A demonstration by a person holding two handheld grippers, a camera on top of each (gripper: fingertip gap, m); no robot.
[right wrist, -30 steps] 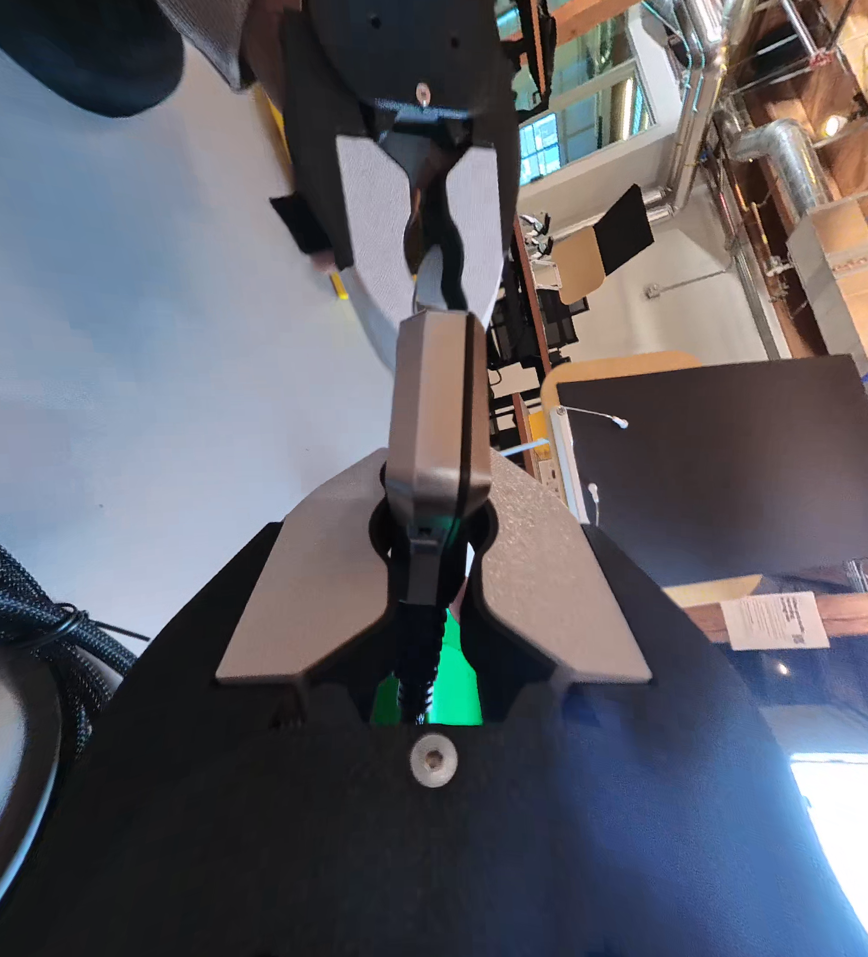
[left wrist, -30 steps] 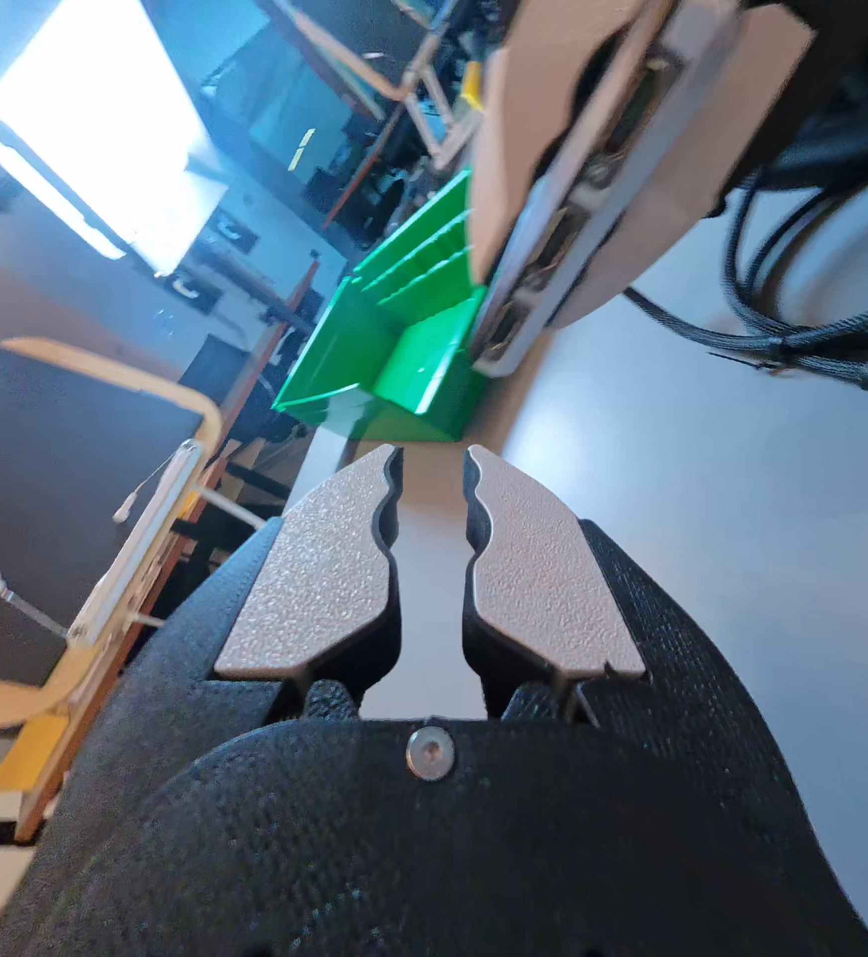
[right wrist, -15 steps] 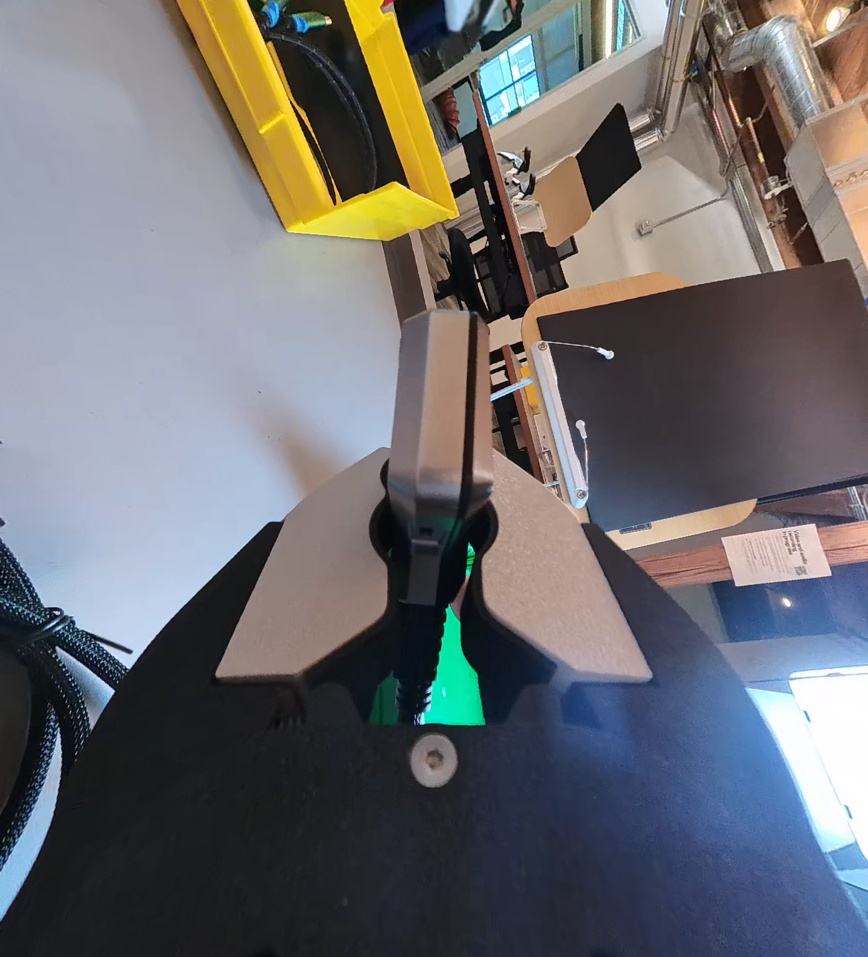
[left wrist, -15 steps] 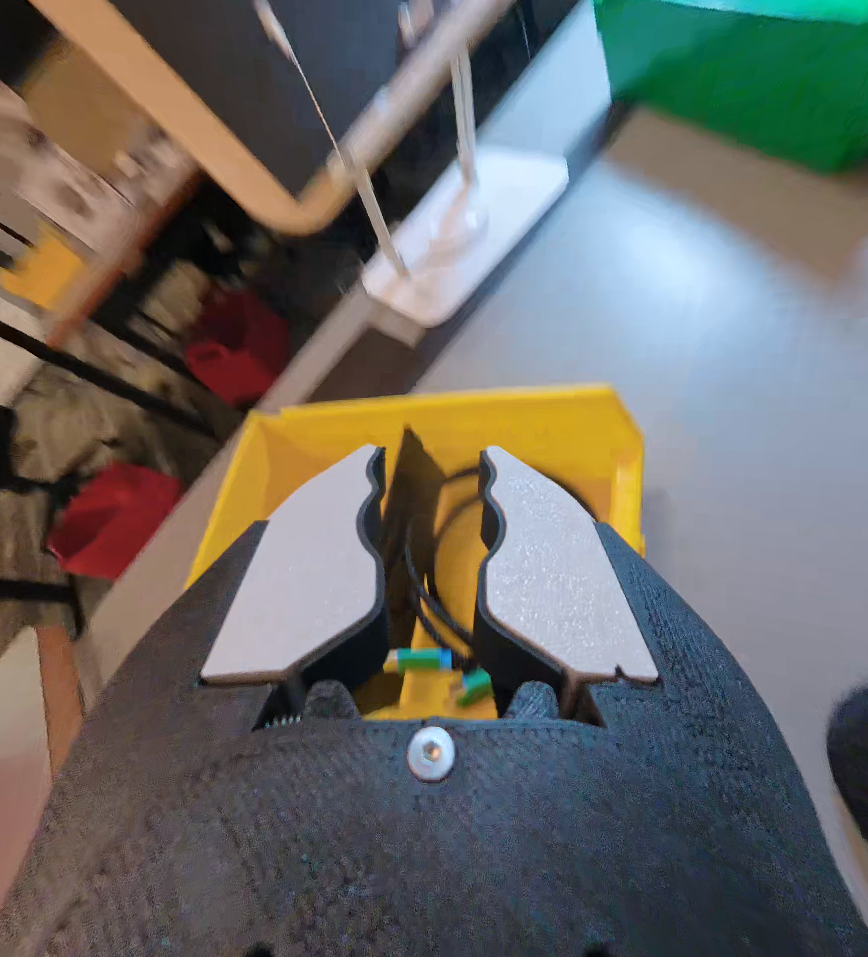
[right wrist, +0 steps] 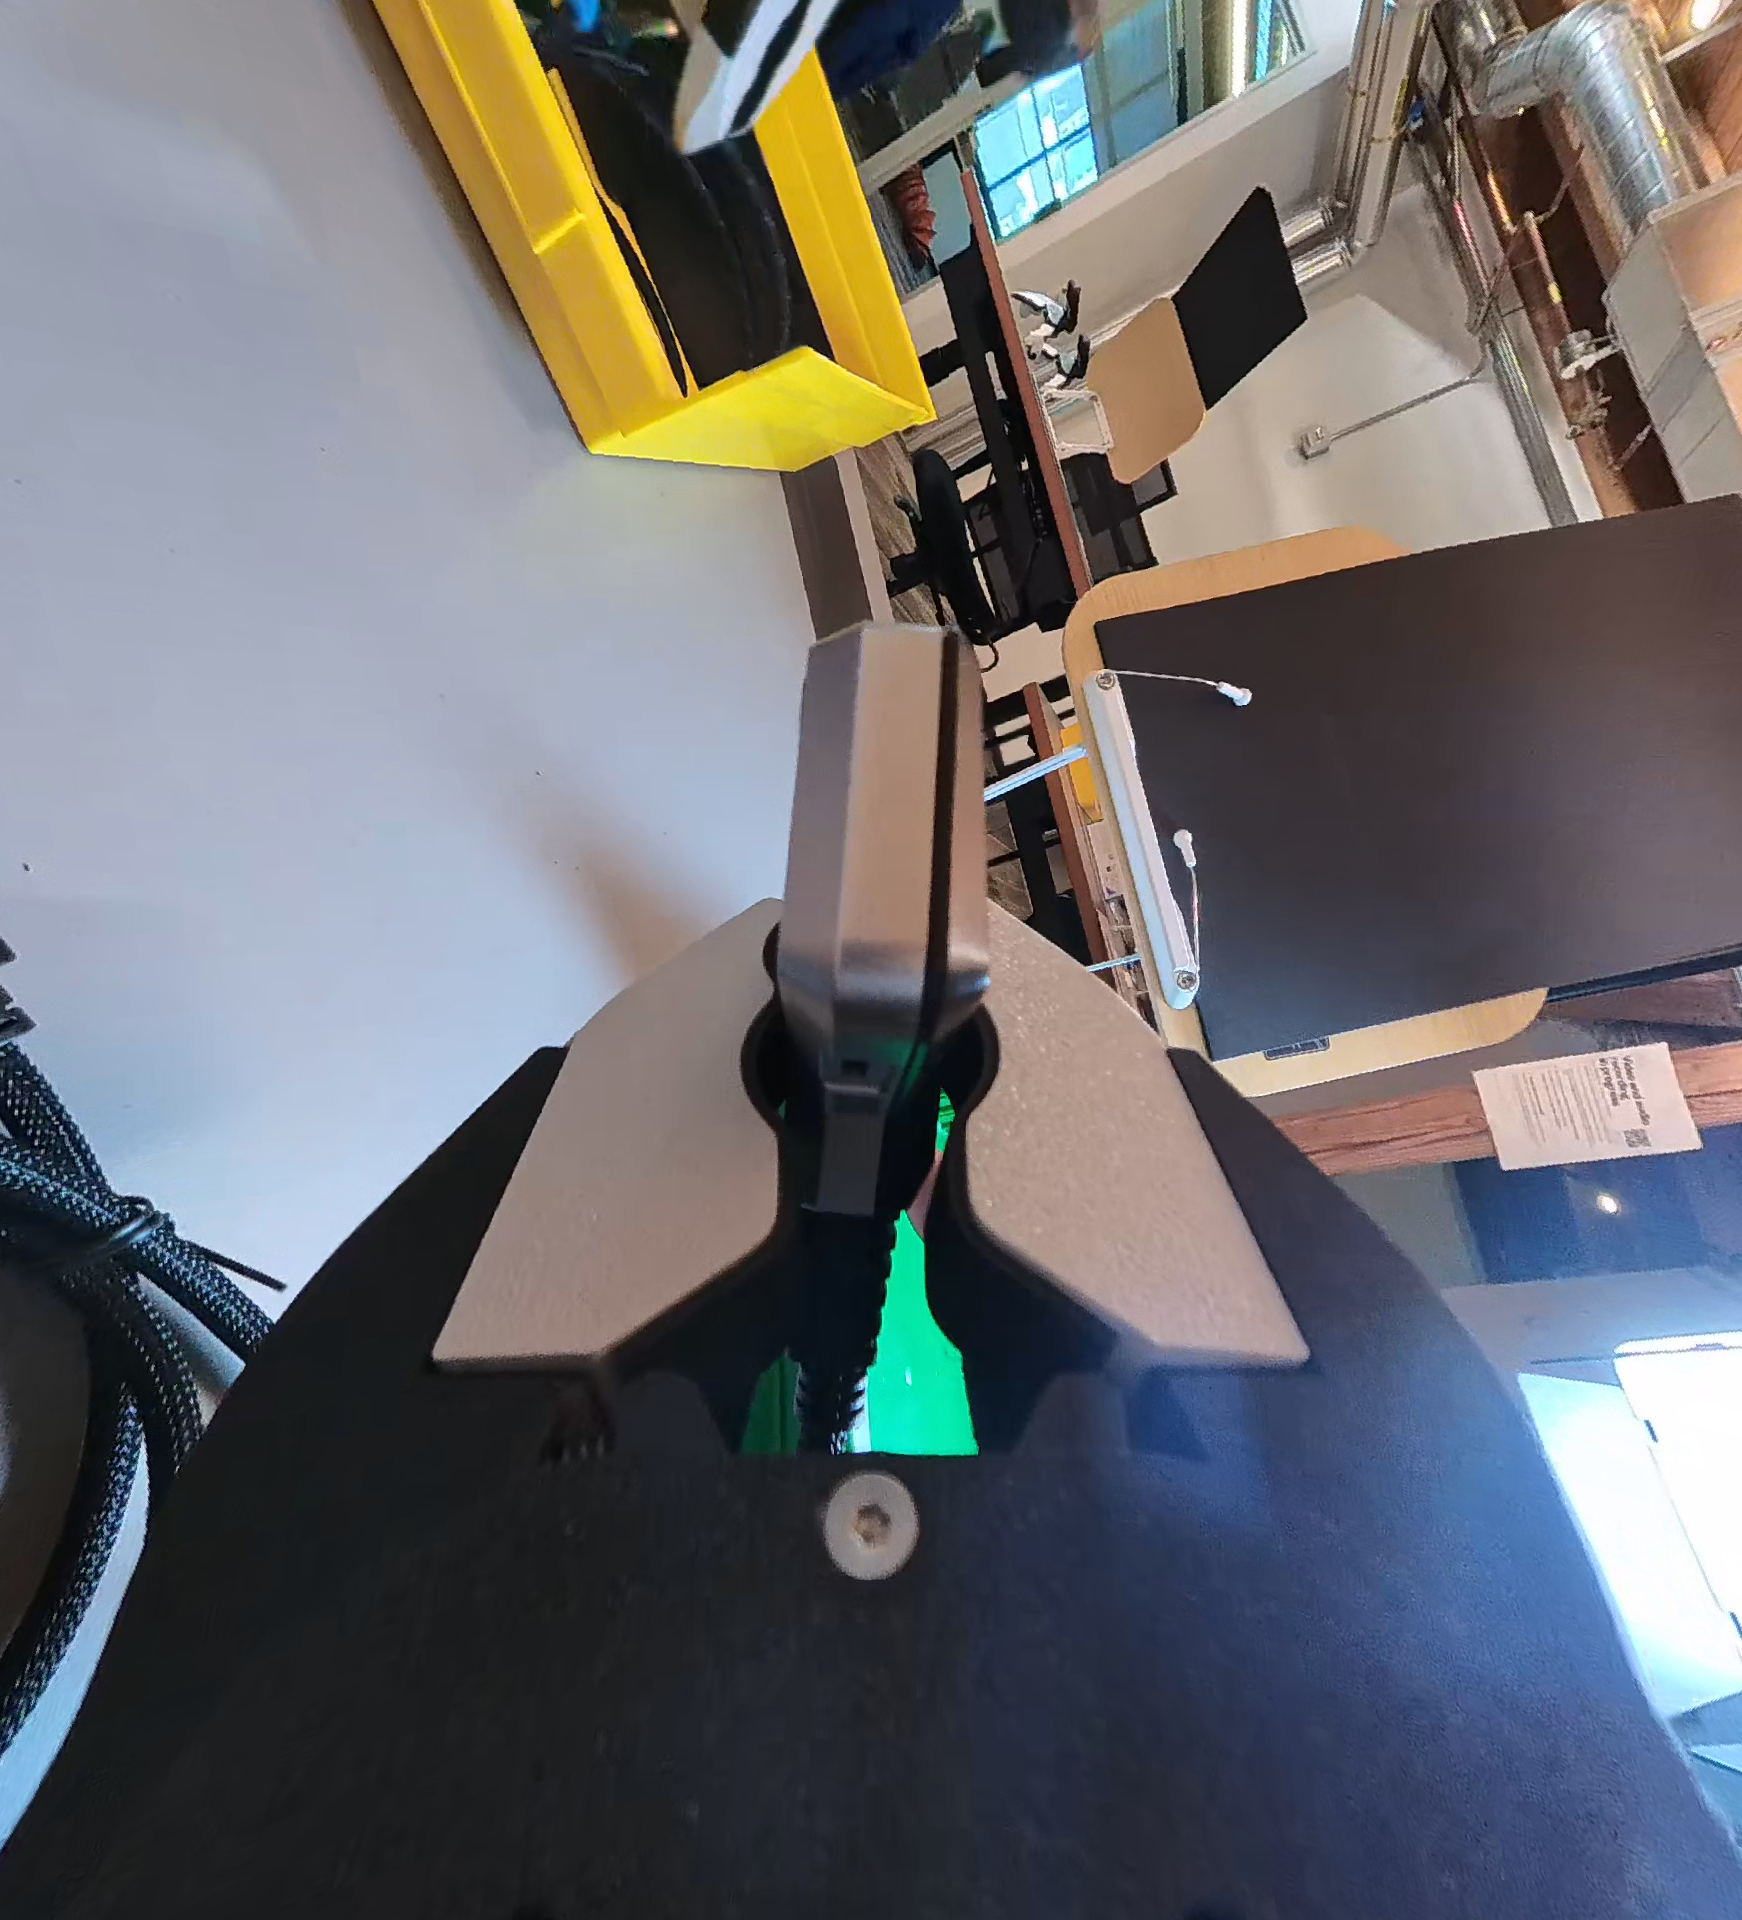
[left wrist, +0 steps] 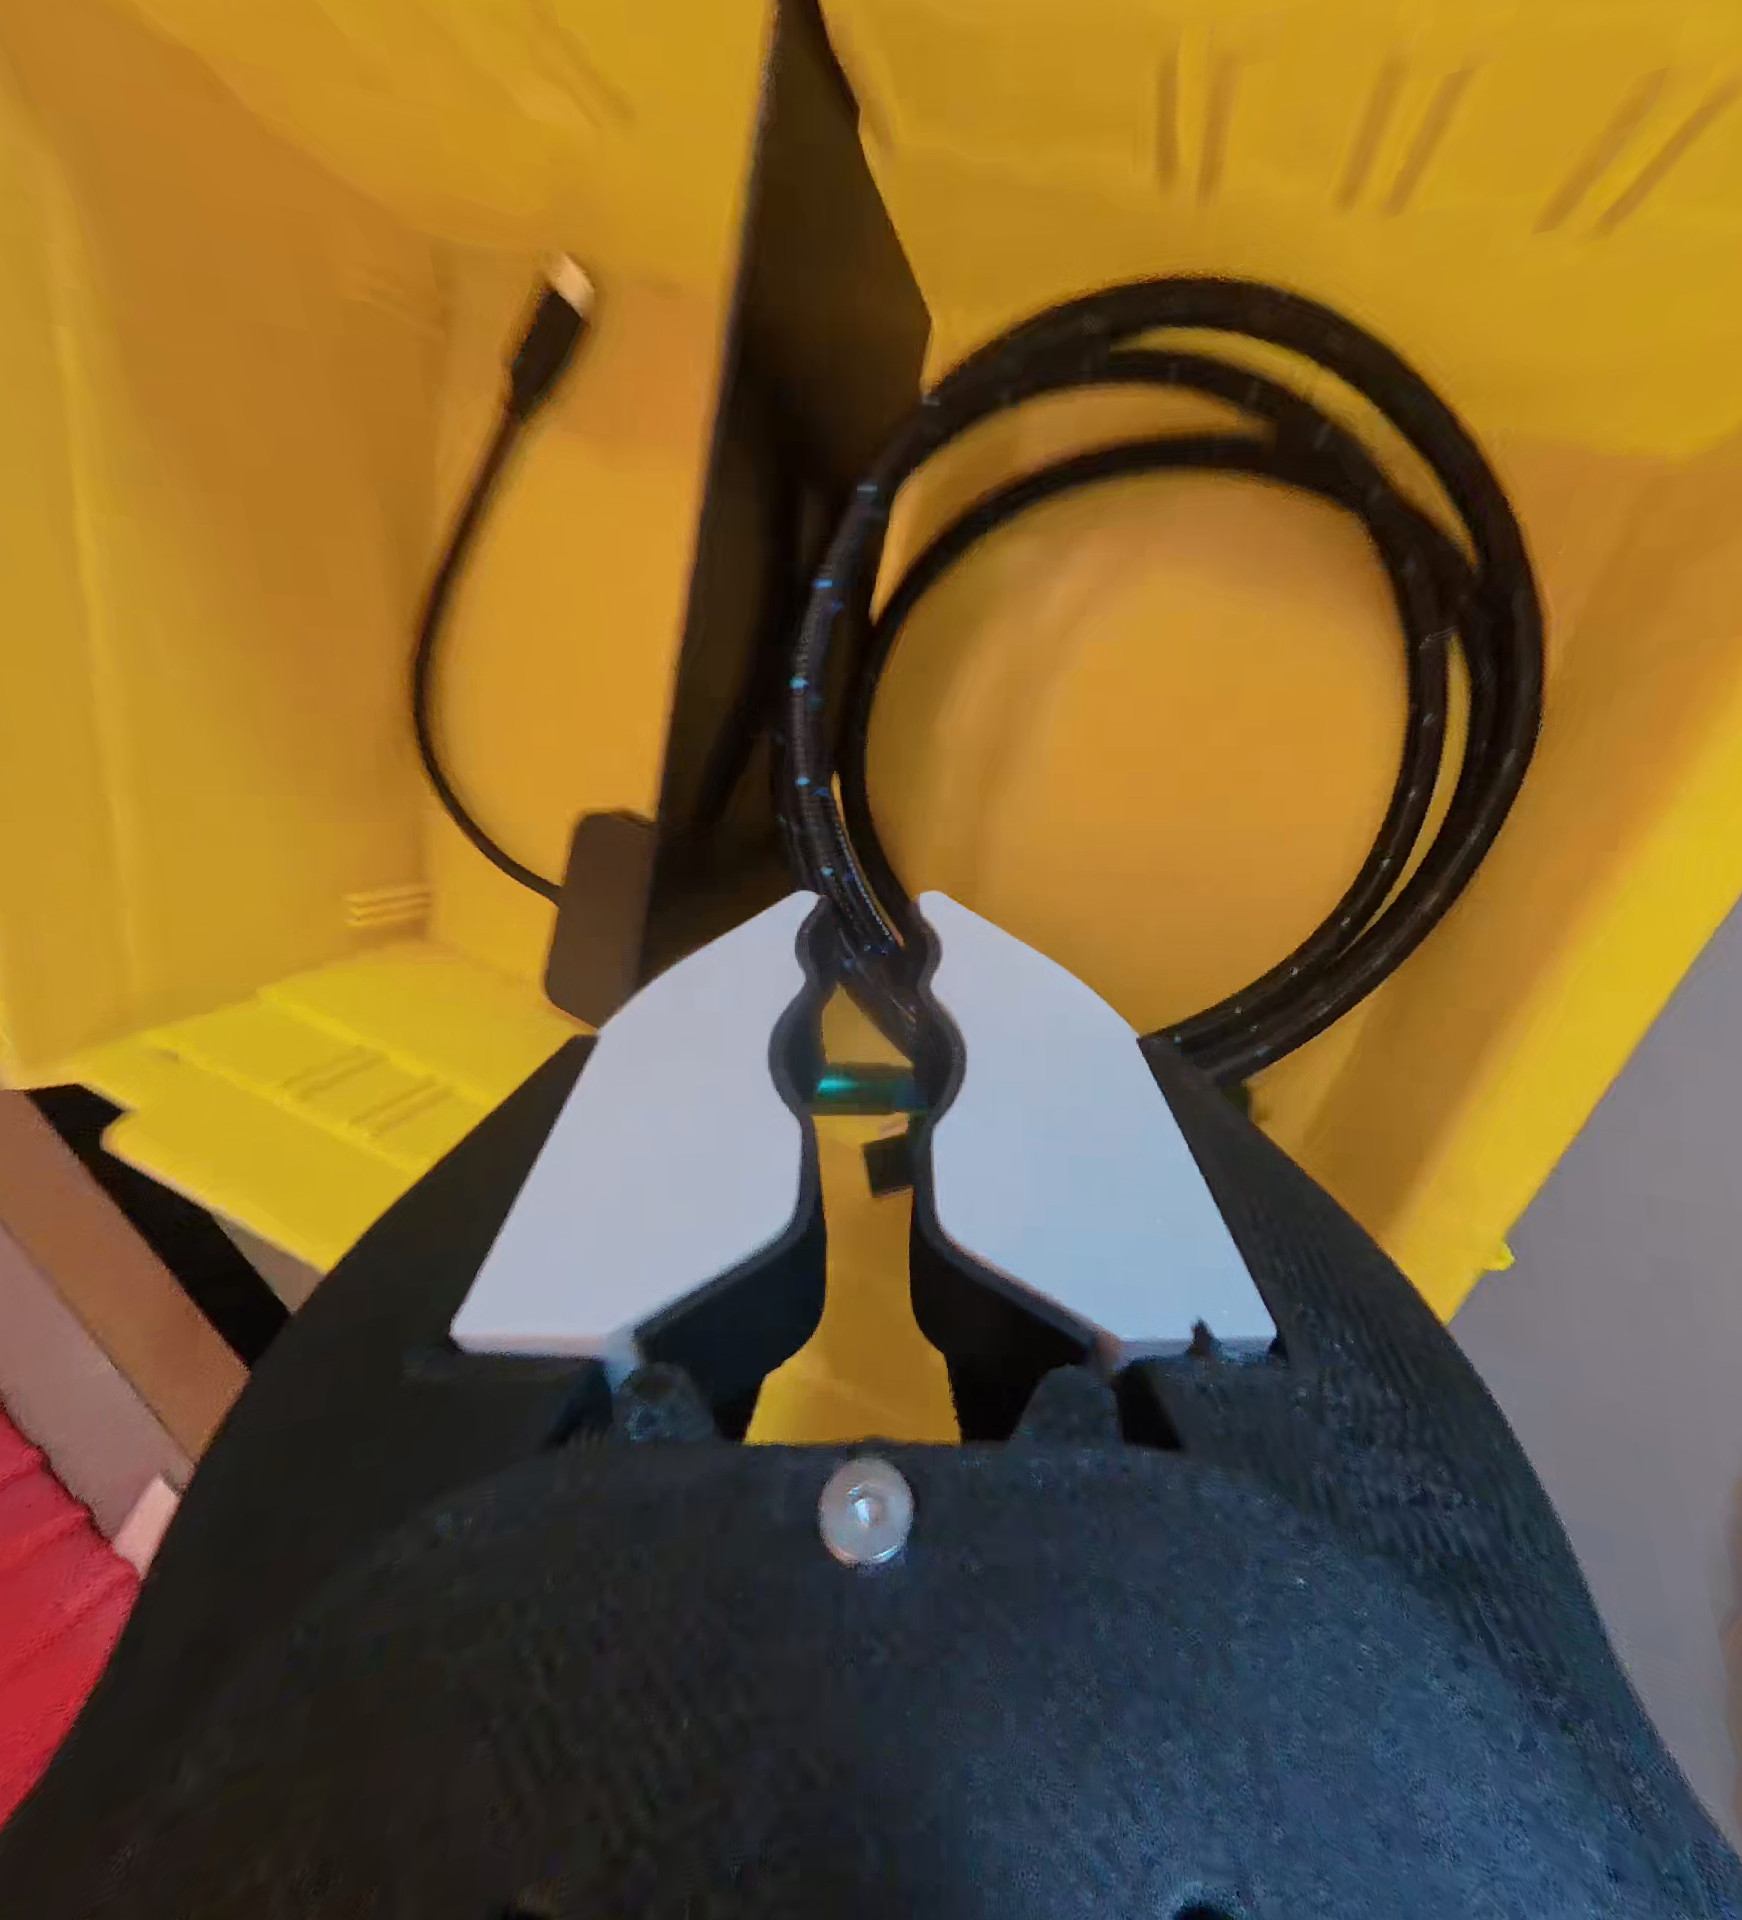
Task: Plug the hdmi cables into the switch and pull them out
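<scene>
Left wrist view: the left gripper (left wrist: 867, 920) reaches into a yellow bin (left wrist: 1262, 208) split by a dark divider (left wrist: 794, 436). Its jaws are nearly closed, pinching several strands of a coiled black braided cable (left wrist: 1449, 582) at their tips; the coil lies in the compartment to the right of the divider. In the compartment to the left lies a thin black cord (left wrist: 462, 582) running from a small dark adapter (left wrist: 602, 914) to a plug at its far end.

Right wrist view: the right gripper (right wrist: 872, 940) is raised above the white desk (right wrist: 275, 623), its jaws clamped on the grey housing of an HDMI plug (right wrist: 877, 810), which points forward beyond the fingertips, its braided cable passing back between the fingers. A second bundled black cable (right wrist: 46, 1236) lies on the desk at lower left. The yellow bin stands well apart, at the desk's far edge.
</scene>
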